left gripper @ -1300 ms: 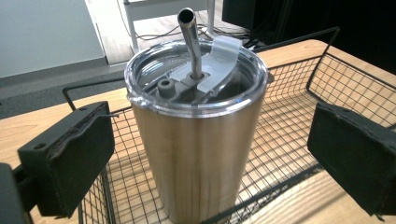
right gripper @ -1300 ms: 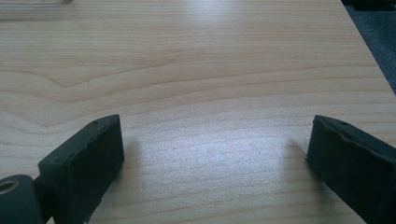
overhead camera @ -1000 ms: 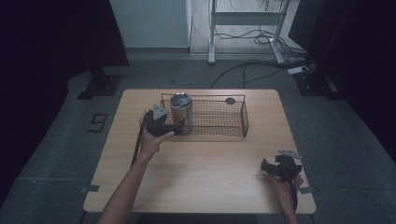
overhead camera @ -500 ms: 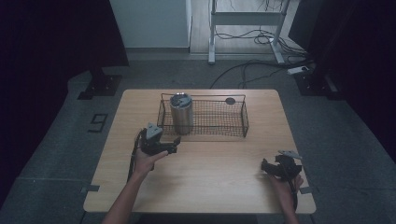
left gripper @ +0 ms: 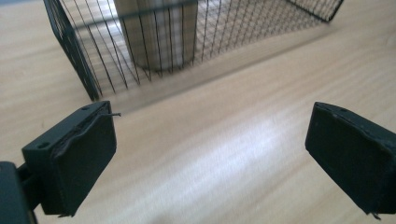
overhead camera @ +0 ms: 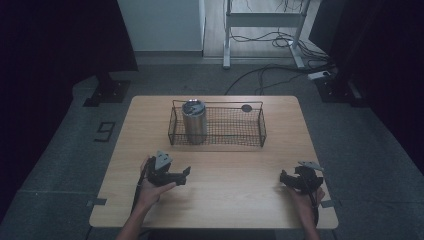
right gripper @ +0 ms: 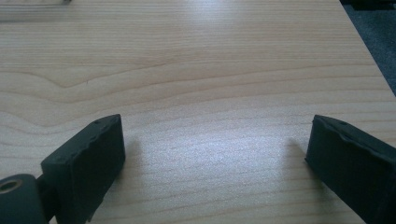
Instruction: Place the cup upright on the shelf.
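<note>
Steel tumbler upright inside the wire basket, at its left end, lid on. Basket sits on the far-centre part of the wooden counter. Small dark round thing at the basket's far rim, right of the tumbler; too small to ID, maybe a cap.

Left gripper is near-side of the basket, well apart from it, jaws spread wide w/ nothing between; its own view looks at the basket's corner and the tumbler through the mesh.

Right gripper sits farther from the basket, toward the counter's near right corner, jaws wide apart over bare wood, holding nothing.
</note>
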Motion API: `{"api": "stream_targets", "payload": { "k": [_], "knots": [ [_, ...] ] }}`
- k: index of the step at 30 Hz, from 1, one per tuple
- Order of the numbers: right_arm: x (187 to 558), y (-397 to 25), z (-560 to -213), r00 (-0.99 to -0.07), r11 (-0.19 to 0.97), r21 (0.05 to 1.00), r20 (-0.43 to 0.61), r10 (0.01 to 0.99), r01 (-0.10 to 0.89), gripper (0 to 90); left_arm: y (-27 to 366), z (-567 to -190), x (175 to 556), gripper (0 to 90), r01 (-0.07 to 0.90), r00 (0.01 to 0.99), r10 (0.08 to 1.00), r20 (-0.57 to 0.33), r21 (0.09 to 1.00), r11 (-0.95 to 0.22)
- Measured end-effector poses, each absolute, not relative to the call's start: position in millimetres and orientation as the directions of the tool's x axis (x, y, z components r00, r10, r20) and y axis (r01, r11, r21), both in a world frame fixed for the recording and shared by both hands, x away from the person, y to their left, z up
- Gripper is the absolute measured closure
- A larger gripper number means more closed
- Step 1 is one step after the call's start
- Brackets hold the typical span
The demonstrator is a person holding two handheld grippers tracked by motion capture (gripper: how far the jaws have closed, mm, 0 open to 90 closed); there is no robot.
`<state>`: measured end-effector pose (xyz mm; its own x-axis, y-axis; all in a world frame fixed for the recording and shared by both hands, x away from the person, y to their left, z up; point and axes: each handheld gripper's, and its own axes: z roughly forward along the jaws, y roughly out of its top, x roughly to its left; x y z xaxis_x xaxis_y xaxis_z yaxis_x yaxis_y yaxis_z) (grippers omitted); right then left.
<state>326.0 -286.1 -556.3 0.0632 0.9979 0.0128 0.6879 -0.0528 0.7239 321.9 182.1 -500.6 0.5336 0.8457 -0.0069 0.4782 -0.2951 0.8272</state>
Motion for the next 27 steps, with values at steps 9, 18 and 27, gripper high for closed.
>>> {"api": "stream_targets", "payload": {
  "k": [9, 18, 27],
  "knots": [
    [326, -286, -556, 0.065, -0.053, 0.723, 0.012, 0.998, 0.688, 4.4, 191, -527, 308, 2.2, 0.556, 0.509, 0.856, -0.084, 0.792, -0.253],
    [326, -286, -556, 0.067, -0.056, 0.724, 0.014, 0.998, 0.687, 4.5, 194, -540, 303, 2.6, 0.608, 0.487, 0.868, -0.100, 0.752, -0.255],
    [326, -286, -556, 0.067, -0.056, 0.724, 0.014, 0.998, 0.687, 4.6, 196, -544, 301, 3.9, 0.609, 0.487, 0.869, -0.089, 0.747, -0.265]
  ]
}}
